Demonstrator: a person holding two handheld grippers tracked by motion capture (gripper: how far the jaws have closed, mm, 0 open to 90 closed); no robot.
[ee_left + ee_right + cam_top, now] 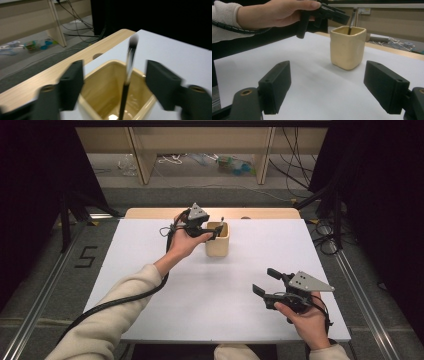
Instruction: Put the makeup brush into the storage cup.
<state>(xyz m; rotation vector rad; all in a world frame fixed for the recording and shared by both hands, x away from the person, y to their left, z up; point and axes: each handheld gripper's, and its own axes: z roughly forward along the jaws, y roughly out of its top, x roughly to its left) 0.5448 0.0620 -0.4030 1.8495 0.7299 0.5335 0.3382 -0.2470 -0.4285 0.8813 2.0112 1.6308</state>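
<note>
High view gives me a white bench (210, 285) with a wooden strip along its far edge, grey floor around it, cables and bits of clutter under the far shelving. I count one cream square cup (217, 240) near the far edge, one dark brush (128, 75) standing inside it, and two grippers. My left hand-held gripper (212, 232) hangs over the cup, jaws apart either side of the brush, not touching it. My right hand-held gripper (265, 282) hovers well apart, jaws spread, nothing between them.

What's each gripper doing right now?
Left gripper: jaws open, brush between them, standing in the cup.
Right gripper: jaws open, holding nothing.
</note>
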